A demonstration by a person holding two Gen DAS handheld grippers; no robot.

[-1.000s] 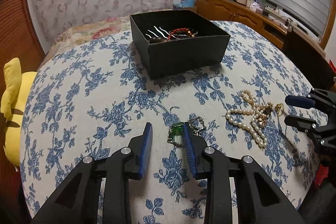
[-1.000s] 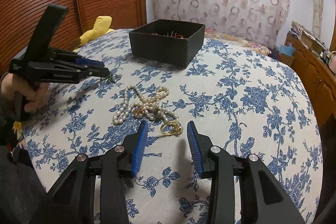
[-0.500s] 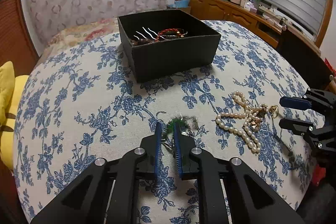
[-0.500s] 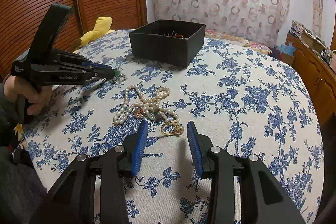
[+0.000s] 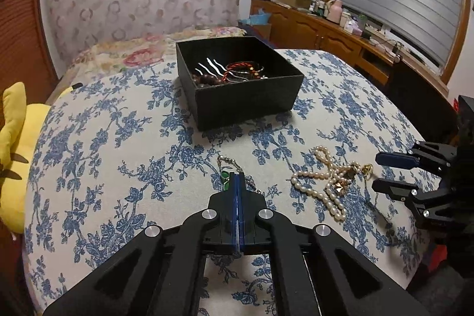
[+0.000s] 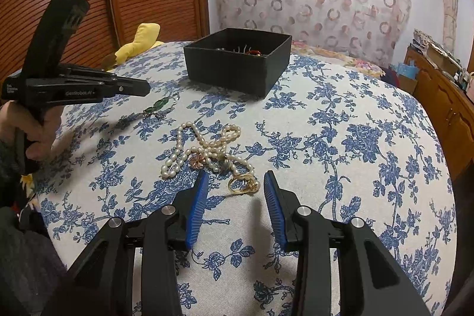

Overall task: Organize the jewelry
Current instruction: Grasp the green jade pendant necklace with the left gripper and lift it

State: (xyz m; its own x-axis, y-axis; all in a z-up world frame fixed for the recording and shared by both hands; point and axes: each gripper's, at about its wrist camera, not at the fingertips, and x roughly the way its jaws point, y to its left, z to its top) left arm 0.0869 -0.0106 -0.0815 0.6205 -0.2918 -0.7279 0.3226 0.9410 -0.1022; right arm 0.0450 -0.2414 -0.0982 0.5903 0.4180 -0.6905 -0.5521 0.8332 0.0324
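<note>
Floral tablecloth (image 5: 118, 168) with black box (image 5: 246, 96).
Left gripper (image 5: 238, 178) pinches green pendant (image 5: 225, 176); right gripper (image 6: 234, 188) spread around gold ring (image 6: 243, 184).

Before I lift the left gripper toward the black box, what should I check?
1. Left gripper shut: ok, fingers pressed together.
2. Green-stone pendant on a silver chain caught between them: cannot tell; the stone shows beside the fingers.
3. Square black cardboard box open: ok, some jewelry already inside.
4. Route to the box: ok, only blue floral tablecloth between.
5. Right gripper out of the way: ok, open, at the gold ring beside the white pearl necklace.
</note>
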